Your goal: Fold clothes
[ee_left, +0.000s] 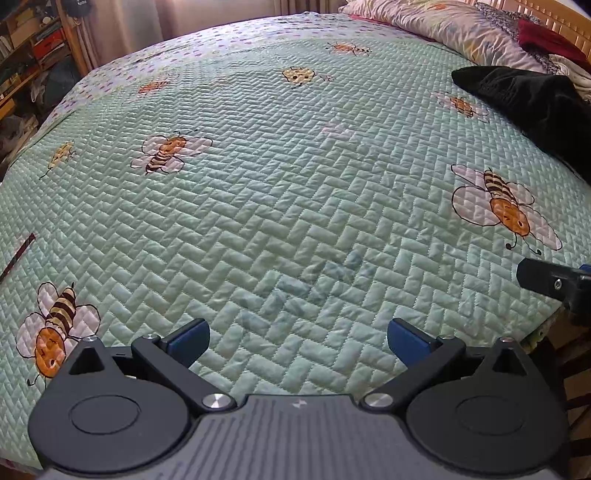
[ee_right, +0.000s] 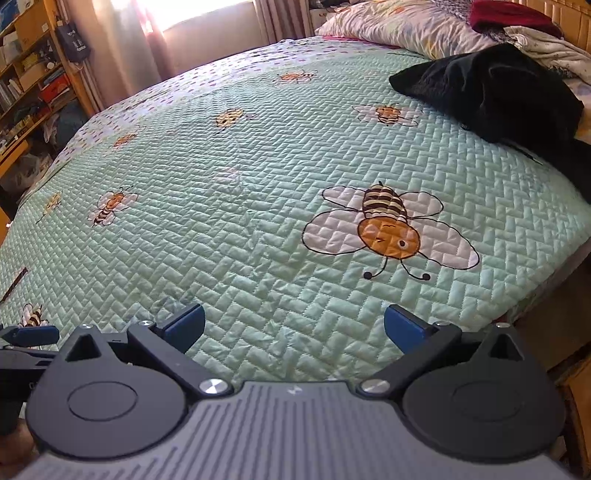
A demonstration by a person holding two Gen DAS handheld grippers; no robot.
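Observation:
A crumpled black garment (ee_left: 528,103) lies at the far right of the bed, near the pillows; in the right wrist view the black garment (ee_right: 491,92) sits at the upper right. My left gripper (ee_left: 297,341) hovers open over the near edge of the green quilt (ee_left: 277,206), nothing between its blue pads. My right gripper (ee_right: 293,328) is open too, low over the quilt (ee_right: 240,206) at the near edge, well short of the garment. Part of the right gripper (ee_left: 554,284) shows at the right edge of the left wrist view.
Pillows (ee_right: 399,26) and a heap of other clothes, one dark red (ee_right: 513,14), line the headboard at the back right. Wooden bookshelves (ee_right: 33,74) stand to the left of the bed, beside curtains (ee_right: 147,44). The bed's right edge (ee_right: 554,288) drops off near my right gripper.

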